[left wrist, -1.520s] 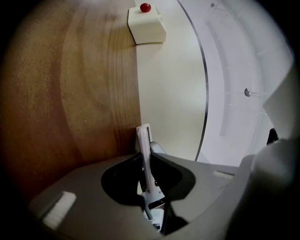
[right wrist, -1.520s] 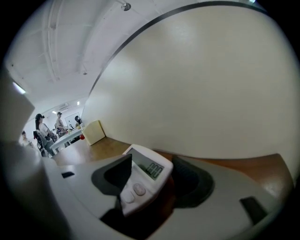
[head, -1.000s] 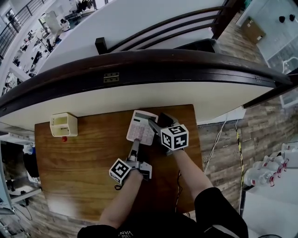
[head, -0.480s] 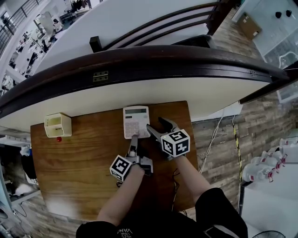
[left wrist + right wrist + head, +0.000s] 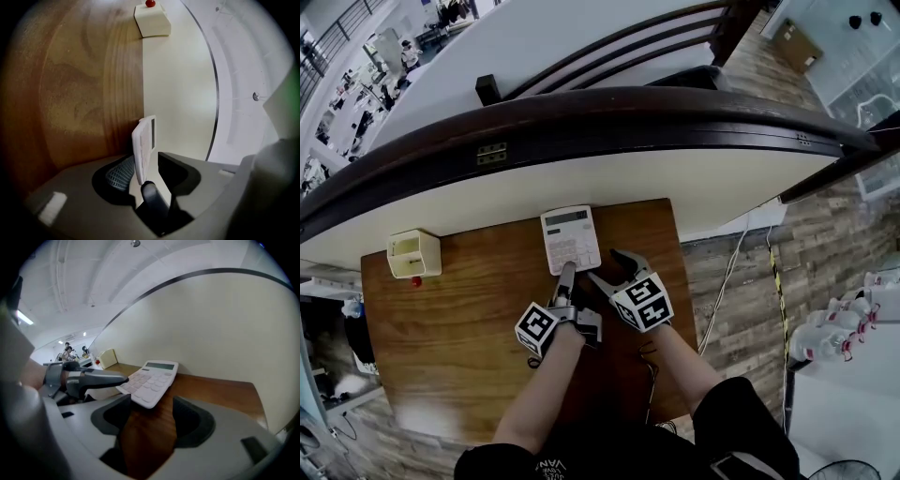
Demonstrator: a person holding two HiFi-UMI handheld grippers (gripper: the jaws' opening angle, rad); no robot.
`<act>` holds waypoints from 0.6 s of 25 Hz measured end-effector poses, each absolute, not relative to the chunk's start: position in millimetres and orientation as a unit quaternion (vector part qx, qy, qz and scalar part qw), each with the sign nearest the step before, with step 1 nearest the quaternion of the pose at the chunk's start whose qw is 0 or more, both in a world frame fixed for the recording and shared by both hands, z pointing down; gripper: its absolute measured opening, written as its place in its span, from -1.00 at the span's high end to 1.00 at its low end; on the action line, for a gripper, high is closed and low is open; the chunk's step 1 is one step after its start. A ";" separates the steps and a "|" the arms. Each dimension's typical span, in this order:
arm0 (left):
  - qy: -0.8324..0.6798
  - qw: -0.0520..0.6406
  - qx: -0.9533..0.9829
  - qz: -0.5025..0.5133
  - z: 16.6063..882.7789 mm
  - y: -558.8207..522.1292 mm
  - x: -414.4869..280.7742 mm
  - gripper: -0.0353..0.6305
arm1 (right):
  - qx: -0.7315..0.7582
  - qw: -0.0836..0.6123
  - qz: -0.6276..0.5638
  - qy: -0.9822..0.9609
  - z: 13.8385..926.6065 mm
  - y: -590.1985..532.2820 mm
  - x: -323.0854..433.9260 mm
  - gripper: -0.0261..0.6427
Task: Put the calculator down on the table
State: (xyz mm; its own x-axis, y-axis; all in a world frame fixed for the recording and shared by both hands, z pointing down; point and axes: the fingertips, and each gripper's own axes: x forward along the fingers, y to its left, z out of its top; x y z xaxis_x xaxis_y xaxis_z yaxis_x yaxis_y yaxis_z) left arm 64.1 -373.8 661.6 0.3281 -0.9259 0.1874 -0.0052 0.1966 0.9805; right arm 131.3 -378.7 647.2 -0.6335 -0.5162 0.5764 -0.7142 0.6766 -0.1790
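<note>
While the jaws of the left tongs [image 5: 565, 279] are opening around the near end of the calculator [image 5: 570, 239], which rests at the far edge of the bench [image 5: 450, 319], the release seems in hand, so the next move calls for backing straight out without dragging it, the right tongs [image 5: 607, 266] gaping empty just beside.

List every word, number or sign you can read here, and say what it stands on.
Nothing can be read for certain.
Calculator: key legends and display too small and blurred to read.
Marker cubes: black-and-white square codes, no letters.
Shirt: a few pale letters at the frame edge, cut off and too small to read.
Cream box: no print visible.
</note>
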 end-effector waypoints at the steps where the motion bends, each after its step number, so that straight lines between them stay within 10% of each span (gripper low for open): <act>1: -0.449 0.631 0.518 -0.363 661.2 -373.4 64.5 0.44 | 0.345 0.261 0.193 -0.881 652.2 -376.1 128.7 0.18; 15: -0.432 0.657 0.521 -0.332 658.1 -356.2 63.6 0.18 | 0.380 0.326 0.164 -0.850 671.6 -380.3 127.9 0.18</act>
State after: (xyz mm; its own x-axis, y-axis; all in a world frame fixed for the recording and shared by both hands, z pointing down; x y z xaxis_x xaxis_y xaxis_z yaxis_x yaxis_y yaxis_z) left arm 63.6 -356.2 658.1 0.4061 -0.8863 0.2224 -0.0147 0.2370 0.9714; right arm 127.9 -380.3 671.6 -0.4991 -0.5387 0.6787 -0.7527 0.6575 -0.0317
